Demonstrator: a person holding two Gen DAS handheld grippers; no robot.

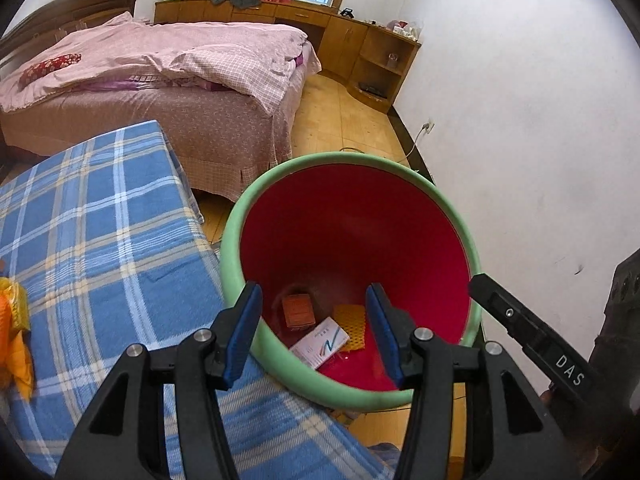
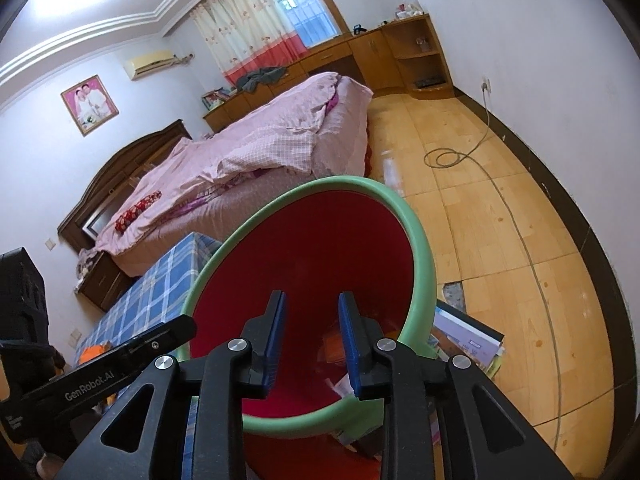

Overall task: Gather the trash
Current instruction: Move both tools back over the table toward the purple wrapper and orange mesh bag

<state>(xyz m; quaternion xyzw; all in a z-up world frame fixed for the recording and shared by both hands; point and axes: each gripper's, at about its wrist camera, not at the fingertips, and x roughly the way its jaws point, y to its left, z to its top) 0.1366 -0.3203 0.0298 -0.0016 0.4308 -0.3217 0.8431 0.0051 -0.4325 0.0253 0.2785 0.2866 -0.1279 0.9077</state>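
A red bin with a green rim (image 1: 256, 196) stands beside the blue plaid table (image 1: 100, 232). Inside lie a brown box (image 1: 298, 310), a white packet (image 1: 320, 342) and a yellow mesh piece (image 1: 352, 326). My left gripper (image 1: 314, 312) is open and empty over the bin's mouth. In the right wrist view the bin rim (image 2: 420, 240) fills the middle, and my right gripper (image 2: 313, 328) is open and empty above it. An orange and yellow wrapper (image 1: 14, 328) lies on the table at the far left.
A bed with pink bedding (image 1: 168, 64) stands behind the table. Wooden cabinets (image 1: 352, 44) line the far wall. Books (image 2: 468, 340) lie on the wooden floor by the bin. A cable (image 2: 516, 216) runs along the floor near the white wall.
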